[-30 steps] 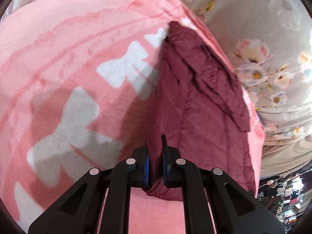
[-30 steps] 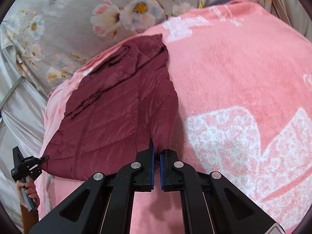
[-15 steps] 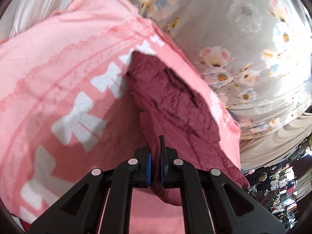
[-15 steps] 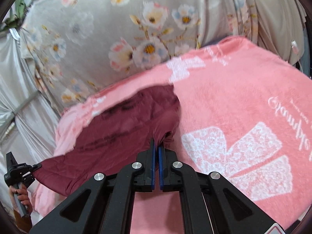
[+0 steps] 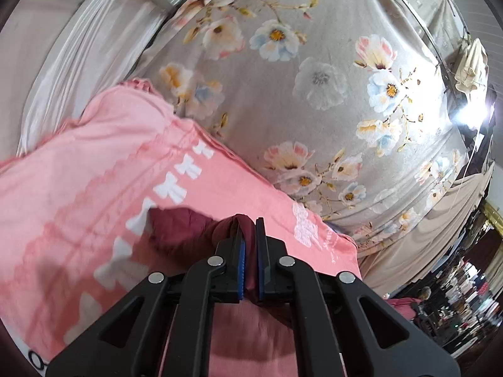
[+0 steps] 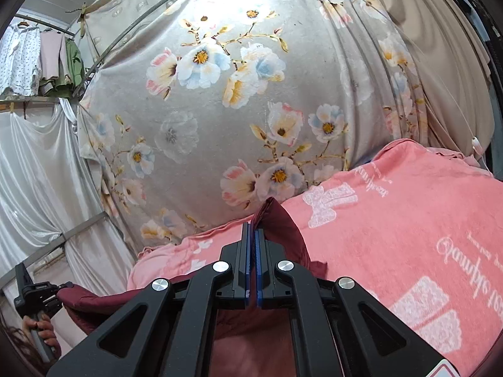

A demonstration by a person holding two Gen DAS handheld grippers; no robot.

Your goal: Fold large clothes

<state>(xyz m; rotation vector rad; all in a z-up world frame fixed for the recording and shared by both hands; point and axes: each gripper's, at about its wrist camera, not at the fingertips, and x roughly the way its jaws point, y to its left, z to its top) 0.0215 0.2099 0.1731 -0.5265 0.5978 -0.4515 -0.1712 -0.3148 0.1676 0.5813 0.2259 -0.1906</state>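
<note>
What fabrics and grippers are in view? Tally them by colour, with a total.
Maroon jacket: 1
Pink blanket: 1
Grey floral sheet: 1
Black grippers: 2, left gripper and right gripper, both shut on the jacket
Total: 5

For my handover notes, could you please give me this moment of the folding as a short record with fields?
garment: maroon quilted jacket, partly lifted off the blanket
surface: pink blanket with white bows
left gripper: shut on jacket edge
right gripper: shut on jacket edge
backdrop: grey floral sheet, hung behind the blanket
person: hand on the left gripper's handle, seen in the right wrist view
</note>
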